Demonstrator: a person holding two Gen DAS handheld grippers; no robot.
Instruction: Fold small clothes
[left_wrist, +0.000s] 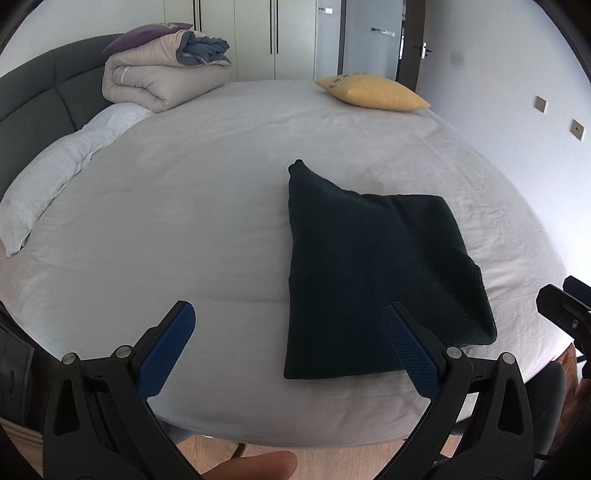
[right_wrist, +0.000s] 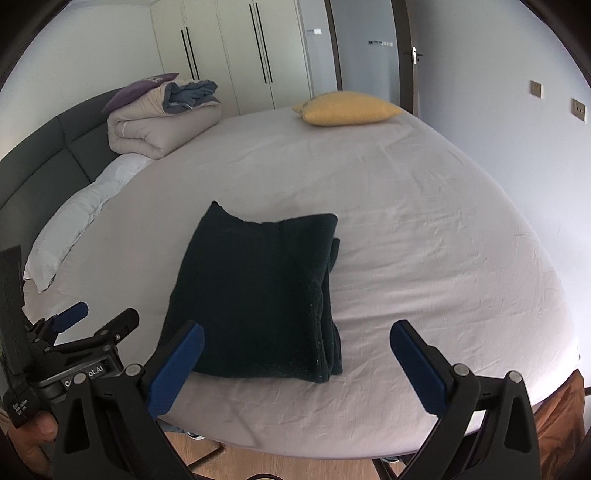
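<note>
a dark cloth (left_wrist: 376, 273) lies folded on the bed (left_wrist: 221, 206), near the front edge, in a thick rectangle with several layers showing along its right side in the right wrist view (right_wrist: 258, 295). one far corner of it sticks up in a small point. the left gripper (left_wrist: 290, 345) is wide open and holds nothing; its blue pads (left_wrist: 168, 350) stand well apart, the left one over bare sheet and the right one in front of the near edge of the cloth. whether that pad touches the cloth i cannot tell. the right gripper (right_wrist: 297, 354) is also wide open and empty, with its left pad in front of the near left corner of the cloth and its right pad over bare sheet (right_wrist: 443, 258). the left gripper shows also at the lower left of the right wrist view (right_wrist: 88, 325), beside the cloth. at the far side of the bed rest a yellow pillow (left_wrist: 369, 92) and a folded beige duvet (left_wrist: 159, 77) with a purple pillow (left_wrist: 147, 35) on top. a white pillow (left_wrist: 59, 173) lies along the dark headboard (left_wrist: 33, 99). behind stands a wardrobe (right_wrist: 236, 48).
</note>
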